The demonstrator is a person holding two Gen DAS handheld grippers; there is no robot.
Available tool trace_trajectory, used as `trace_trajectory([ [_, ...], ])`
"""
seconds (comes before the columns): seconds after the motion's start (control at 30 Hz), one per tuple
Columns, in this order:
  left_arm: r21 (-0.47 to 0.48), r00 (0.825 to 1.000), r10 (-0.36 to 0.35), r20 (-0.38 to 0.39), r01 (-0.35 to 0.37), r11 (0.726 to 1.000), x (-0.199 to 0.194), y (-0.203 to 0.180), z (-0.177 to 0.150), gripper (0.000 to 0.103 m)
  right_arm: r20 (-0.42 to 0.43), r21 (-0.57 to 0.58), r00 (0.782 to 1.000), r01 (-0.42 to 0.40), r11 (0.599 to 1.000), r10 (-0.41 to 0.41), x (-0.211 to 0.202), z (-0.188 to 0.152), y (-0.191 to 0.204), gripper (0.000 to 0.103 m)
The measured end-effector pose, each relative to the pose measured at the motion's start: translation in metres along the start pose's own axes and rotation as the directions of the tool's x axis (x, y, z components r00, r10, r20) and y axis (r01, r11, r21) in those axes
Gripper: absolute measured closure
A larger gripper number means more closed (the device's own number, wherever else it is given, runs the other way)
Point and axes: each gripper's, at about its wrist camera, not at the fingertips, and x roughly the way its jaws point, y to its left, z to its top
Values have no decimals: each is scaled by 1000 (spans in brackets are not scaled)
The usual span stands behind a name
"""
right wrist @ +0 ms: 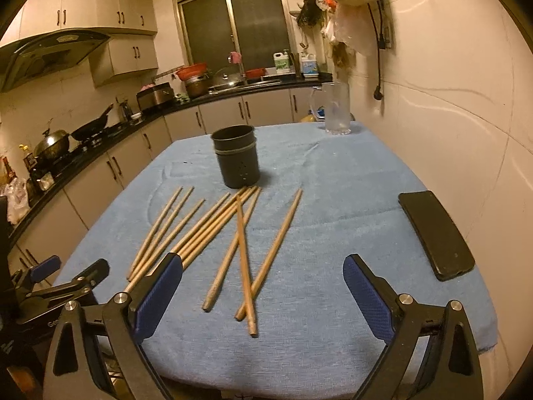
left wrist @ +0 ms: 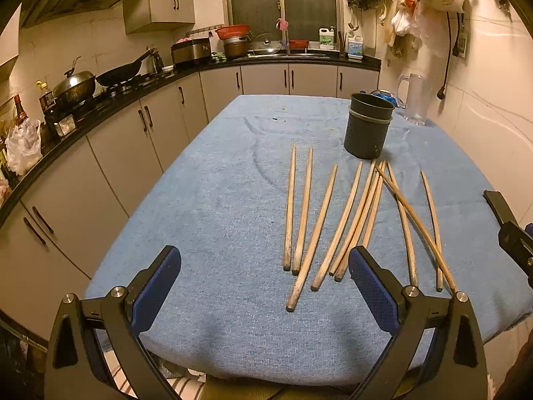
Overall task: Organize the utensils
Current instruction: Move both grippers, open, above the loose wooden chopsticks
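Note:
Several wooden chopsticks lie loose on the blue cloth, fanned out in front of a dark round utensil holder. In the right wrist view the chopsticks lie below the holder, two of them crossed. My left gripper is open and empty, above the near edge of the cloth, just short of the chopstick ends. My right gripper is open and empty, with the near chopstick ends between its fingers' line of sight. The right gripper's finger shows at the left wrist view's right edge.
The table is covered by a blue cloth. A black phone lies on the right side. A clear plastic jug stands at the far right by the wall. Kitchen counters with pans run along the left and back.

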Motion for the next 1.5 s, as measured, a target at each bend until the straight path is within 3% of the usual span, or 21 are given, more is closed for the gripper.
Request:
trace_trajectory([
  [0.83, 0, 1000, -1, -6, 1, 1000, 3, 1, -2, 3, -26, -55, 1000, -9, 998, 7, 4, -1, 11, 5],
  [1.5, 4, 1000, -2, -9, 2, 1000, 5, -1, -3, 3, -35, -39, 999, -4, 999, 3, 5, -4, 9, 12],
])
